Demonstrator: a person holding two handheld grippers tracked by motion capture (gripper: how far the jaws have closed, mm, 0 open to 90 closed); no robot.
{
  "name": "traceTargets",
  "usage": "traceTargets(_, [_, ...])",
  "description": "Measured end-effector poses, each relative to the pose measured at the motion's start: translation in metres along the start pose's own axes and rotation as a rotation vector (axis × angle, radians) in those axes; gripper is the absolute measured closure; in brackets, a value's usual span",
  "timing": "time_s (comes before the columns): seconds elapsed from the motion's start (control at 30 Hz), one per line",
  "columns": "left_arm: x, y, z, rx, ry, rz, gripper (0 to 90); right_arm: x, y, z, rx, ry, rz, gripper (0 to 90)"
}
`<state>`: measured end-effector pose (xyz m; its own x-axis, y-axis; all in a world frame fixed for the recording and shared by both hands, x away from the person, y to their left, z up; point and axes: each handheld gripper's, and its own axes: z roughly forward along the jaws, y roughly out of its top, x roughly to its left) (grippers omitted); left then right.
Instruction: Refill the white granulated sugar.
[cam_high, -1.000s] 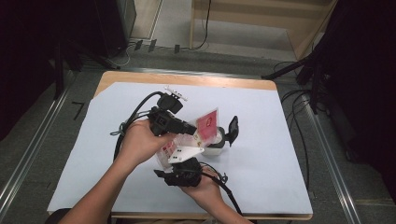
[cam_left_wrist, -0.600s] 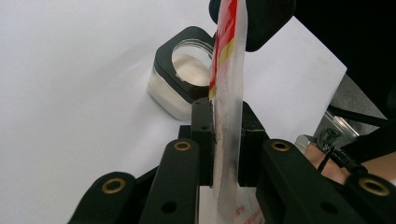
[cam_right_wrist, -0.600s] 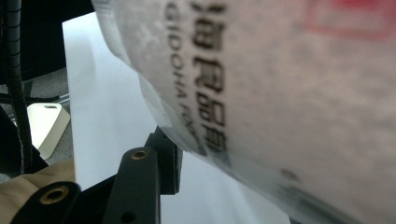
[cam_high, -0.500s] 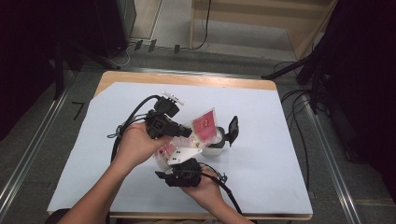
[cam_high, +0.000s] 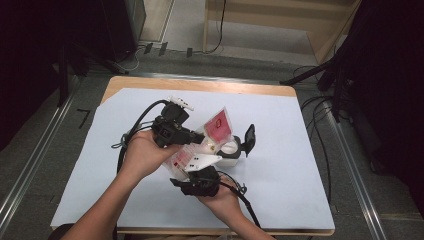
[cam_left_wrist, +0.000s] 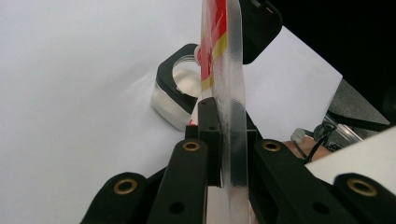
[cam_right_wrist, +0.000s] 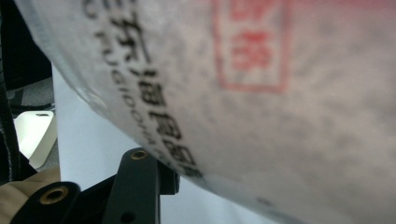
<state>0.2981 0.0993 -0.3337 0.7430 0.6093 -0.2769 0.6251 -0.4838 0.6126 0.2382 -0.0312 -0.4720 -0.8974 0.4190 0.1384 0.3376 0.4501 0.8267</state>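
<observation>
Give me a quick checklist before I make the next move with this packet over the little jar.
1. Left gripper has the packet: ok. Its jaws have just closed further, and the pads press on both sides of the clear edge.
2. Right gripper has the packet: cannot tell. The printed film lies across one jaw, and its pads are covered.
3. Jar lid open: ok. It is flipped up beside the mouth.
4. Packet lined up over the jar mouth: cannot tell. It is close to the jar, but the views don't settle the alignment.
5. Packet already torn open: cannot tell.
</observation>
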Motion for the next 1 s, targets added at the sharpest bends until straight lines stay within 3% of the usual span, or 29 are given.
traceTargets(0.2, [0.003,-0.004,-0.013,-0.060,-0.024,0.000,87.3,-0.004,0.002,-0.006,-0.021,-0.022,0.003,59.0])
traceTargets(0.5, [0.001,-0.012,-0.037,-0.177,-0.055,0.074,86.6,-0.016,0.006,-0.024,-0.125,-0.088,0.040,57.3])
traceTargets(0.63, [0.003,-0.015,-0.041,-0.191,-0.070,0.098,86.5,-0.018,0.006,-0.027,-0.129,-0.110,0.029,56.5])
traceTargets(0.7, [0.004,-0.017,-0.042,-0.196,-0.068,0.106,86.5,-0.021,0.006,-0.028,-0.127,-0.112,0.043,56.9])
traceTargets(0.8, [0.007,-0.021,-0.045,-0.200,-0.088,0.112,86.8,-0.028,0.004,-0.030,-0.130,-0.090,0.110,57.2])
traceTargets(0.9, [0.009,-0.024,-0.047,-0.209,-0.097,0.120,87.0,-0.032,0.003,-0.031,-0.137,-0.090,0.137,57.3])
traceTargets(0.93, [0.010,-0.026,-0.049,-0.208,-0.109,0.126,87.5,-0.037,0.002,-0.034,-0.145,-0.092,0.178,58.0])
traceTargets(1.0, [0.012,-0.028,-0.049,-0.210,-0.105,0.130,87.5,-0.039,0.001,-0.035,-0.149,-0.092,0.193,58.0])
